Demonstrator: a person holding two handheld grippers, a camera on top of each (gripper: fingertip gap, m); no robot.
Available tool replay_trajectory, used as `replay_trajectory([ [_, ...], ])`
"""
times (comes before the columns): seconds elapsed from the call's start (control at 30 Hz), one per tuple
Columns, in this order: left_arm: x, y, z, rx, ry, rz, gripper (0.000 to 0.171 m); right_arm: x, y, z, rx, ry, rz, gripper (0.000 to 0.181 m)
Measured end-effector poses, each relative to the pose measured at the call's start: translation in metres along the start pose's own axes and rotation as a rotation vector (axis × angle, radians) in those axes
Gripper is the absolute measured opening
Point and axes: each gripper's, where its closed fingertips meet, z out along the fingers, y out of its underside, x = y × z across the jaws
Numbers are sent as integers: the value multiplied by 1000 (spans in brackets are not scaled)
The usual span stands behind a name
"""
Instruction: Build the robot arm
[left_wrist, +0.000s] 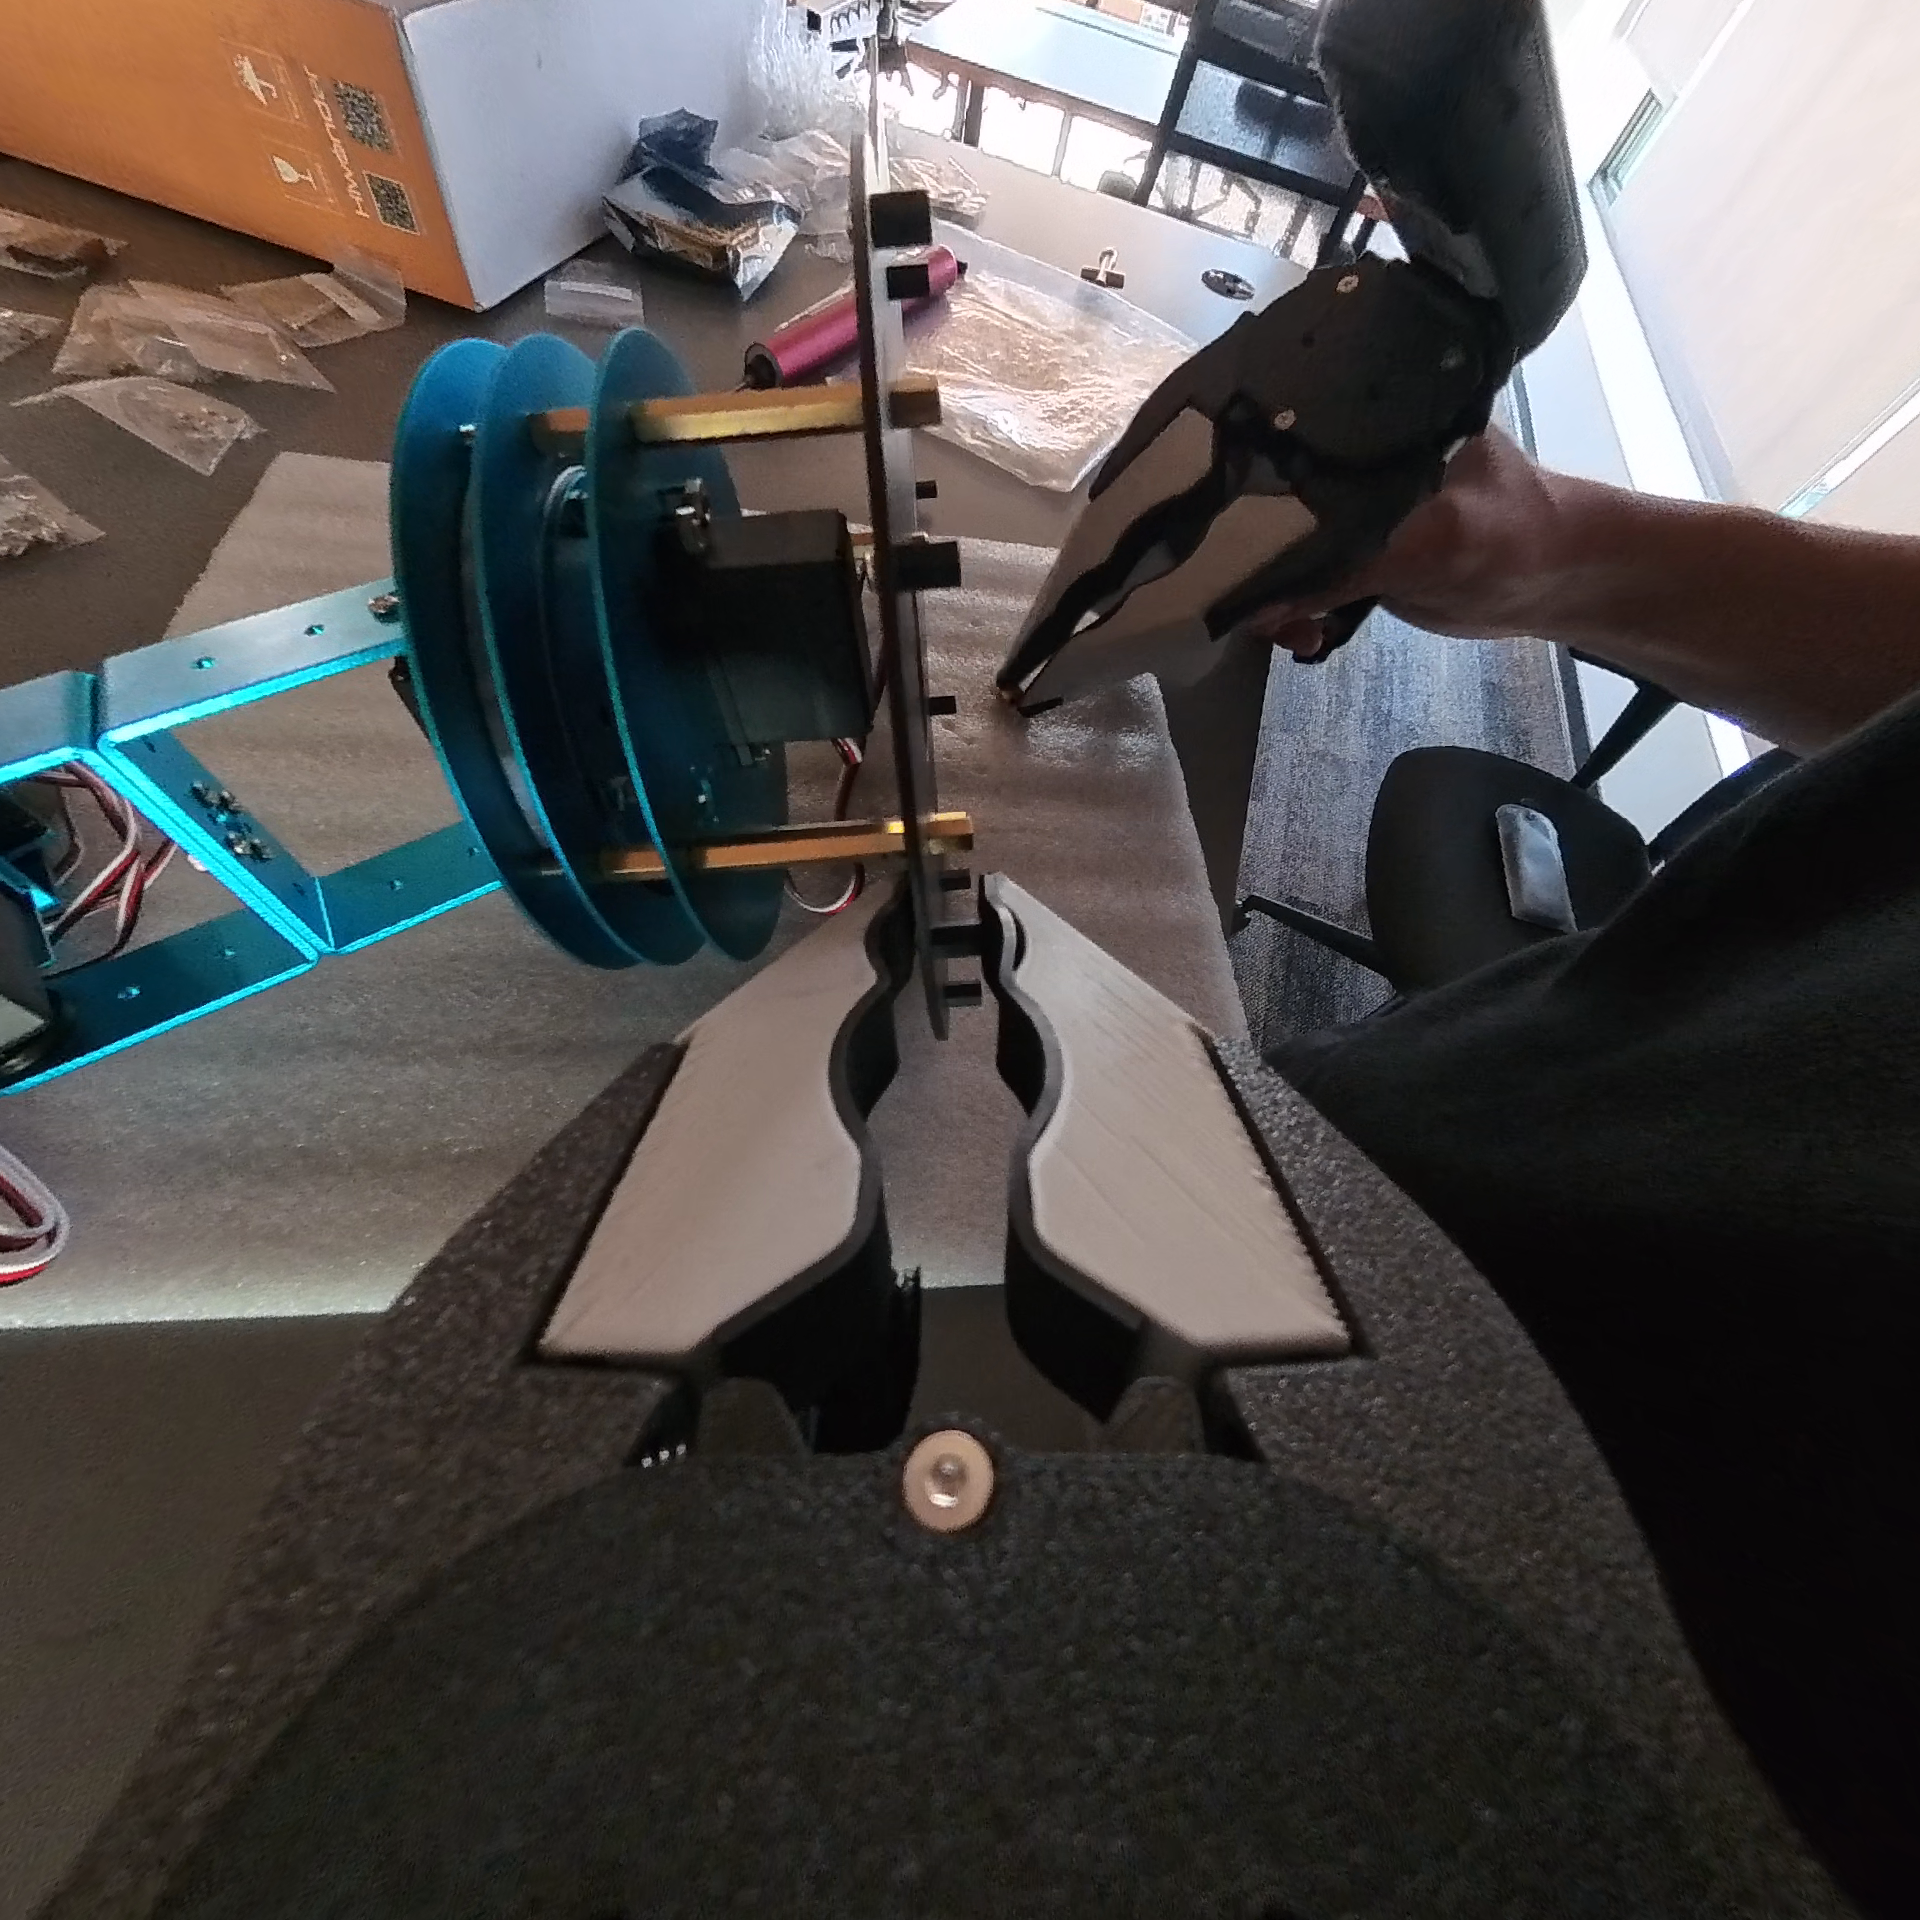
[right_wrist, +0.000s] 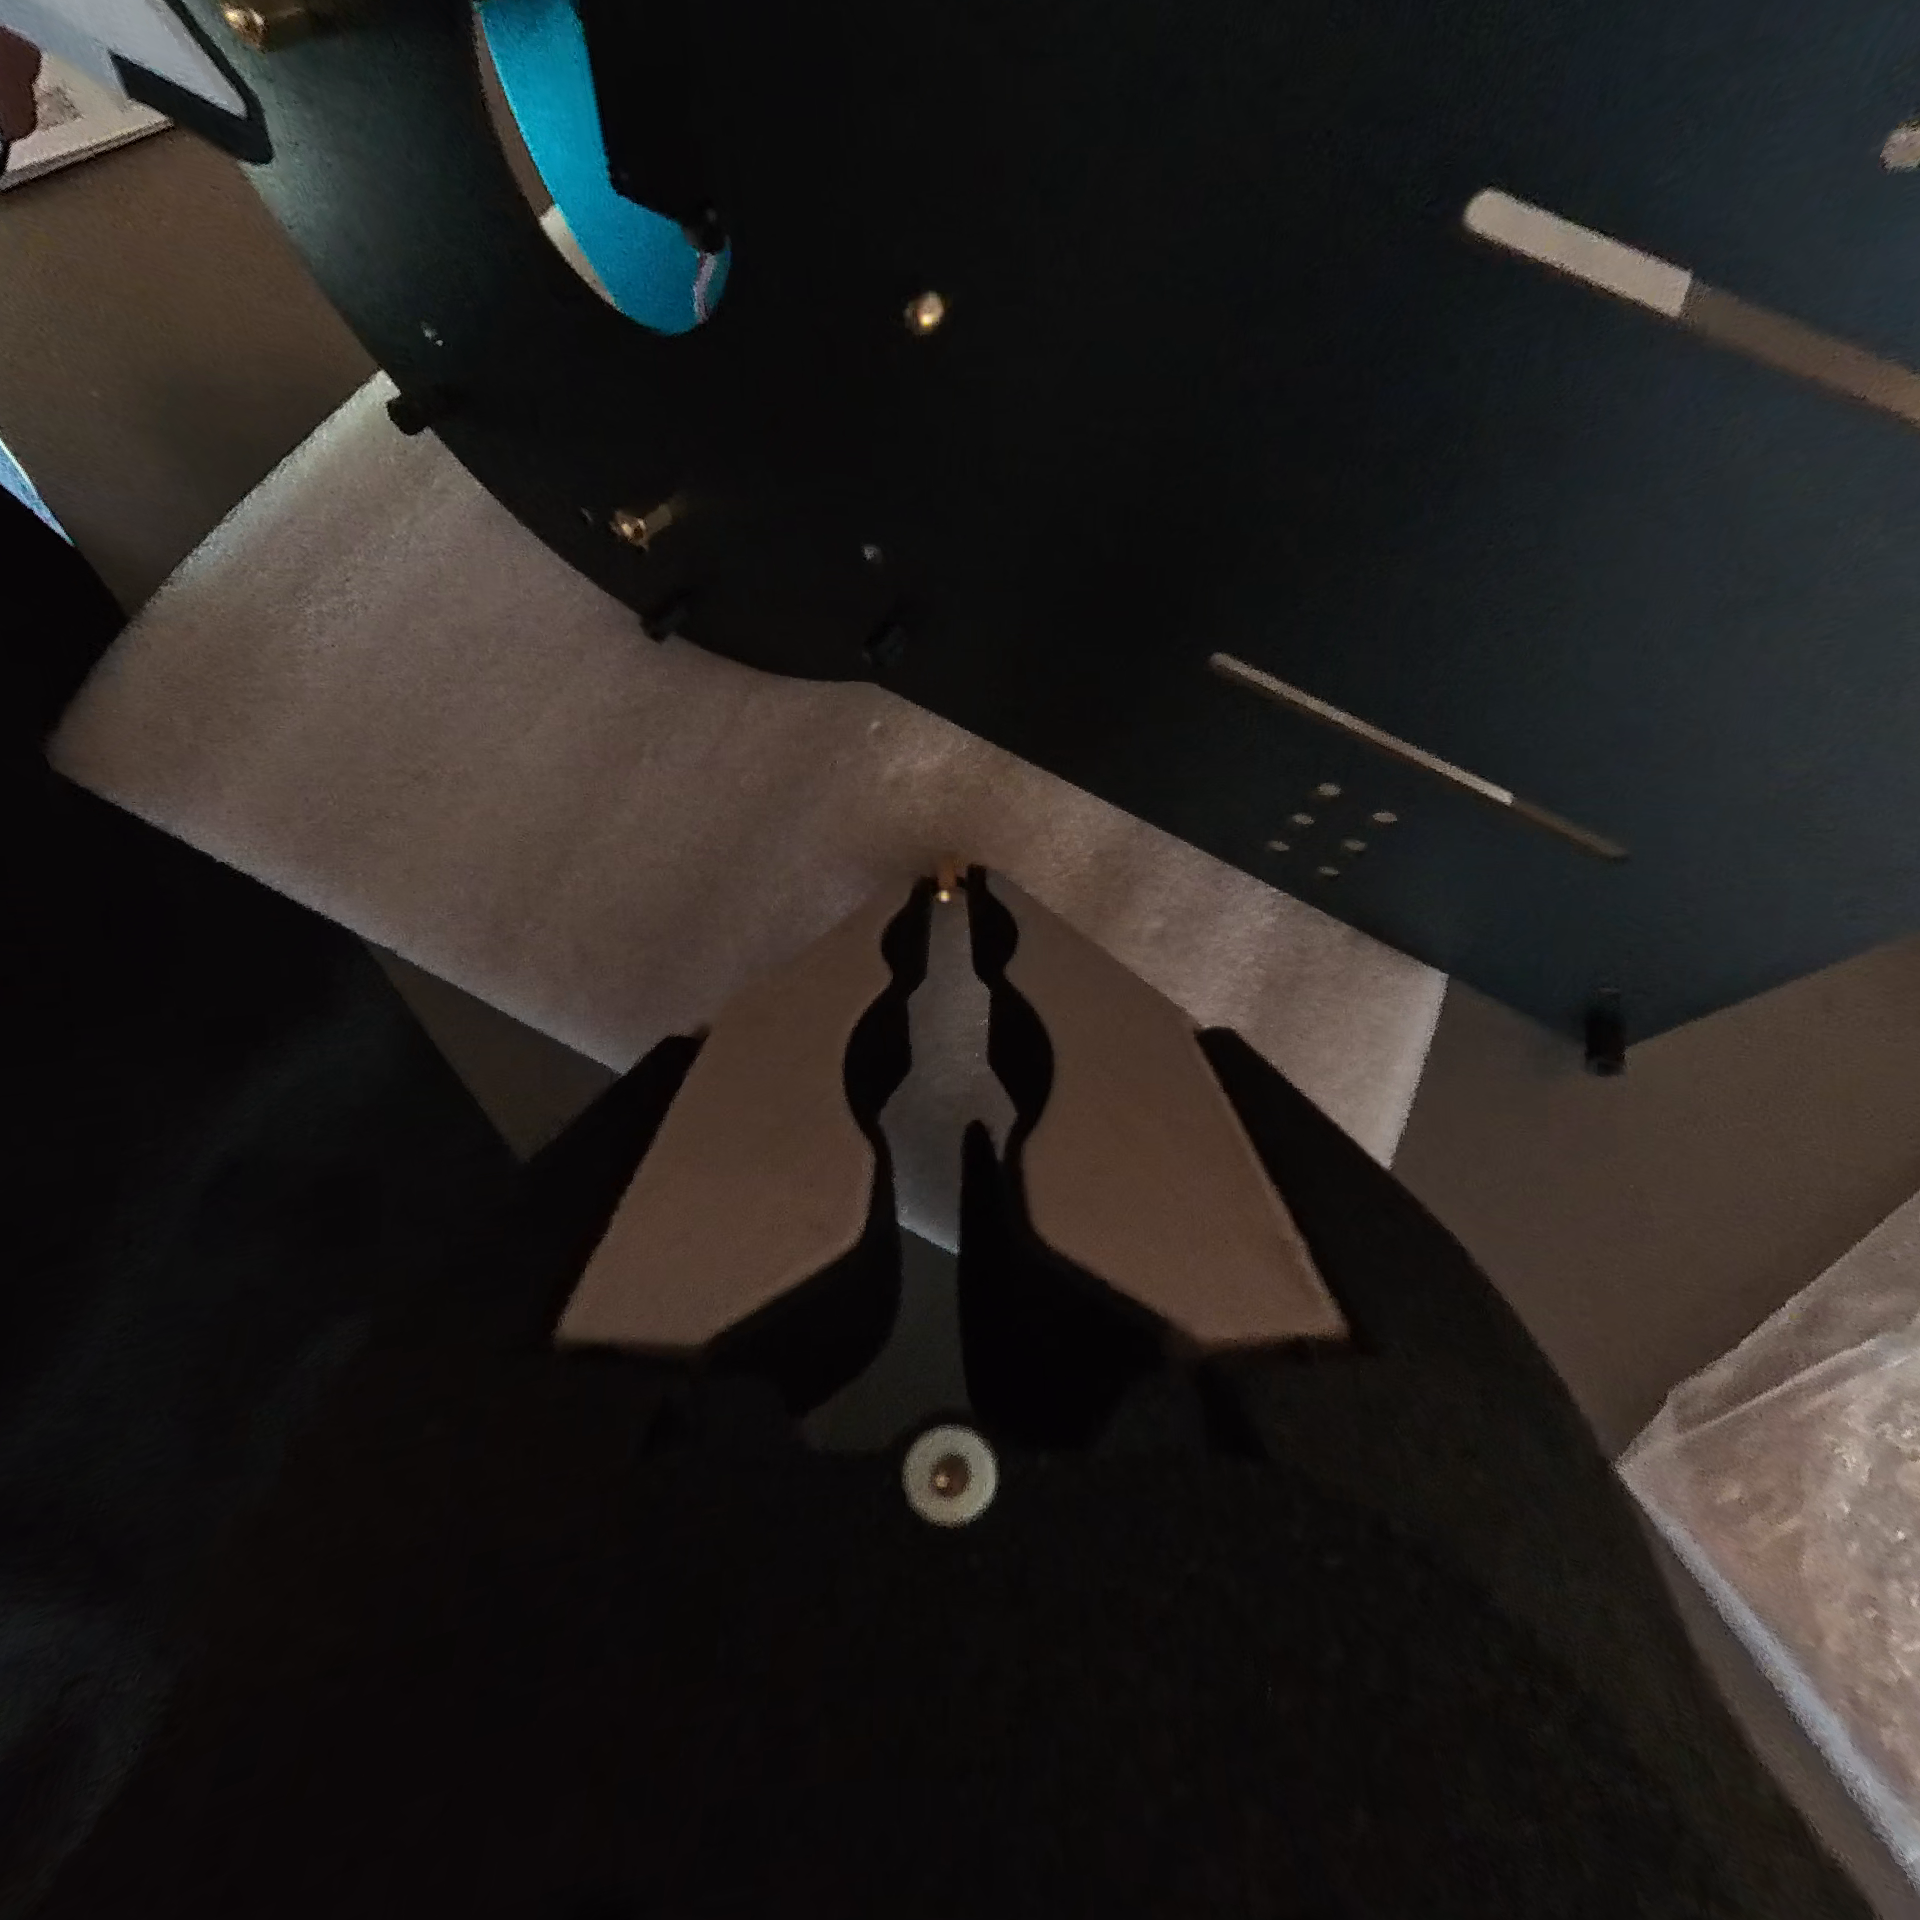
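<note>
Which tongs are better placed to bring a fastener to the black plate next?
Probably the right tongs: they pinch a small brass fastener just above the foam sheet, beside the black plate. The left tongs are occupied gripping that plate's edge, holding it upright.

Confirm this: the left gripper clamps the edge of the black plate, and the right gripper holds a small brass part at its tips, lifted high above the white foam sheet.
One thing is off. The right gripper does pinch the small brass part, but its tips sit low at the white foam sheet, as the left wrist view shows. The left gripper does clamp the black plate.
</note>
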Motion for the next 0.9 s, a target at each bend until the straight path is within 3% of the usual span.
replay_trajectory([
  [0.27, 0, 0, 0, -13, 0, 14, 11, -1, -5, -1, 18, -1, 53, 6],
  [0.47, 0, 0, 0, -14, 2, 16, 11, -6, -57, -14, 101, 98, 184, 6],
  [0.7, 1, 0, 0, 16, 31, -1, 11, 0, -82, -18, -3, 350, 175, 6],
  [0.9, 2, -1, 0, 25, 48, 9, 11, 1, -80, -14, -114, 426, 116, 6],
])
